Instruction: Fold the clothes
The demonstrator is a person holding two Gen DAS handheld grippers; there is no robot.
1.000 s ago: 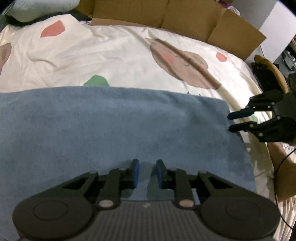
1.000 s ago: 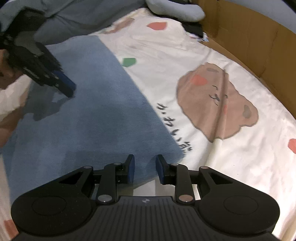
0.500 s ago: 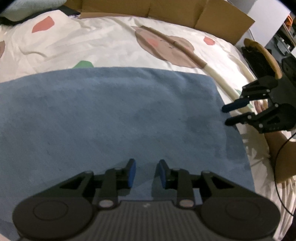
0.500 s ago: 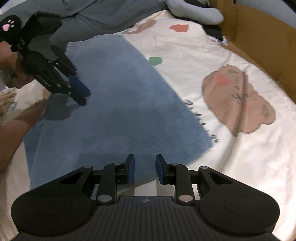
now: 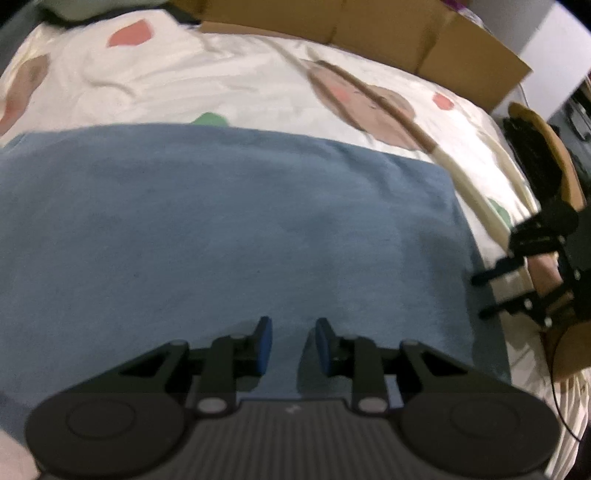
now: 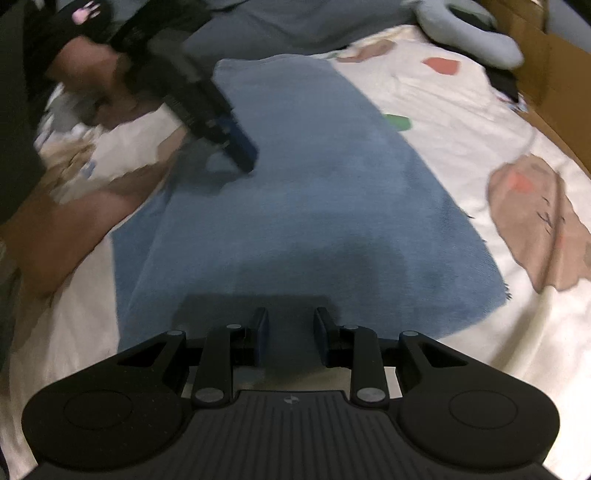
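While a blue cloth (image 5: 229, 229) is spread flat on the bed (image 5: 240, 85), both tongs are held spread and empty: the left tongs (image 5: 290, 343) over its near long edge, the right tongs (image 6: 290, 334) at its short end. Its long axis is seen running away from the right tongs, across the left.

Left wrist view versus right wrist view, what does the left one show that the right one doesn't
Only the left wrist view shows the wooden chair back beyond the bed's edge and the right gripper from outside, open beside the cloth's edge.

Only the right wrist view shows the grey-blue pillow, the hand holding the left gripper, which hangs open over the cloth, and the paw-print patch.

Both show the blue cloth lying flat on the printed bedsheet, with cardboard along the far side.
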